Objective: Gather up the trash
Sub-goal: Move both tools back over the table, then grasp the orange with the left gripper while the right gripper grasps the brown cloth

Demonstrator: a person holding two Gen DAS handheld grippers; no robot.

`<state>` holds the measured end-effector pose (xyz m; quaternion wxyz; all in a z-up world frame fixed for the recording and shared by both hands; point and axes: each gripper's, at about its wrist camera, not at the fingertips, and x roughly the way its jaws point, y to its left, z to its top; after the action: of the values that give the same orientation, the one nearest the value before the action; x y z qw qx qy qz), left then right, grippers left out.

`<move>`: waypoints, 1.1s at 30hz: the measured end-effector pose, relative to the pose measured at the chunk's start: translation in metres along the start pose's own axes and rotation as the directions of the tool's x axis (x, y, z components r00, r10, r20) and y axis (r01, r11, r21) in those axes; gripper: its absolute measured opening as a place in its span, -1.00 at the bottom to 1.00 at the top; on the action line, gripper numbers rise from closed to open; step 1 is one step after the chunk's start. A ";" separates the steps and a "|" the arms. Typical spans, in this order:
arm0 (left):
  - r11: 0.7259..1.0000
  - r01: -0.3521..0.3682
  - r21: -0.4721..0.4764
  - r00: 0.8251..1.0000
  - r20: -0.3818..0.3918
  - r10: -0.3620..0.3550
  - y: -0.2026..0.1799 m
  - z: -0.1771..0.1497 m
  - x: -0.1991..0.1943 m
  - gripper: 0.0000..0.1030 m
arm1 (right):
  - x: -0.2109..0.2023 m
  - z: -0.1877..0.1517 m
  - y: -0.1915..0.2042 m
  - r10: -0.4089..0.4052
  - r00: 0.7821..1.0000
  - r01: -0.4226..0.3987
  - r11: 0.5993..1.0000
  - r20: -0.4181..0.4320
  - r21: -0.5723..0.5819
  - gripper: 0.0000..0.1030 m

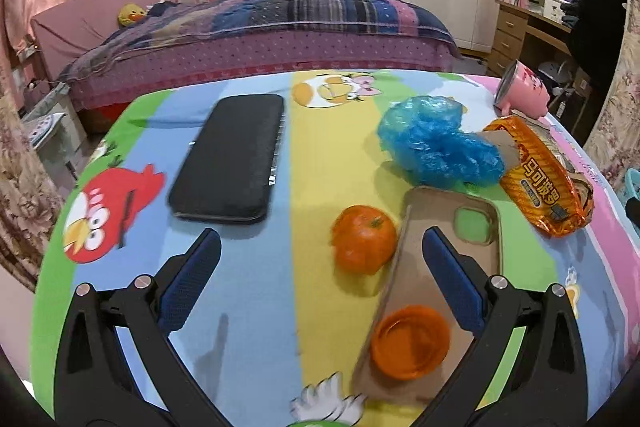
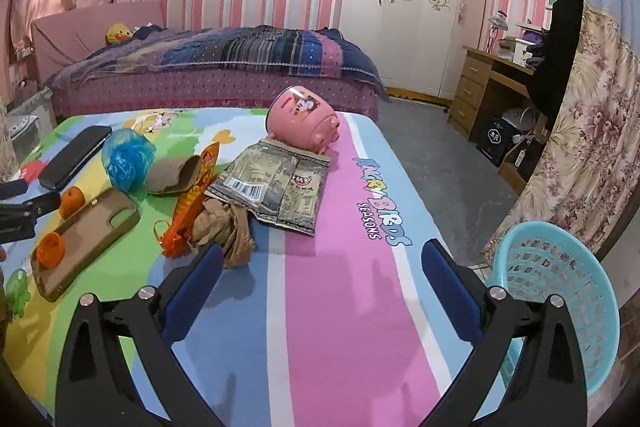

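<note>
Trash lies on a cartoon-print table (image 1: 256, 307). A crumpled blue plastic bag (image 1: 436, 143) (image 2: 128, 157), an orange snack wrapper (image 1: 540, 175) (image 2: 196, 195), a cardboard tube (image 2: 176, 175), a grey foil wrapper (image 2: 276, 187), a crumpled brown paper (image 2: 224, 227) and a tipped pink cup (image 2: 304, 123) (image 1: 520, 95) lie near the middle. My left gripper (image 1: 320, 251) is open and empty, low over the table beside a tangerine (image 1: 362, 239). My right gripper (image 2: 322, 263) is open and empty over the pink stripe. A teal basket (image 2: 560, 291) stands off the table's right edge.
A black phone (image 1: 232, 155) (image 2: 76, 155) lies at the far left. A tan phone case (image 1: 436, 287) (image 2: 84, 231) holds an orange lid (image 1: 410, 341) (image 2: 50, 249). A bed (image 2: 208, 67), a wardrobe and a wooden desk (image 2: 484, 87) stand behind.
</note>
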<state>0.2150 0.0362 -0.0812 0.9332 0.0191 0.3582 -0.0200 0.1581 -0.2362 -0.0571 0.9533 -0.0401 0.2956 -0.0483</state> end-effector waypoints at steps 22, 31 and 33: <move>0.999 0.053 0.008 0.998 -0.040 -0.053 0.001 0.002 0.002 -0.61 | 0.010 -0.004 0.018 0.057 0.998 -0.058 0.998 -0.029 -0.032 0.89; 0.998 0.061 -0.015 0.998 0.032 -0.061 0.004 0.008 -0.032 -0.61 | 0.035 0.003 0.036 0.098 0.992 -0.103 0.992 -0.081 -0.065 0.60; 0.998 0.068 -0.016 0.997 0.037 -0.068 0.003 0.009 -0.035 -0.61 | 0.041 0.005 0.034 0.121 0.988 -0.125 0.992 -0.094 -0.034 0.59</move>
<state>0.1950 0.0397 -0.0514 0.9386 -0.0015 0.3416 -0.0490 0.1966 -0.2065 -0.0797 0.9388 -0.0383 0.3420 0.0148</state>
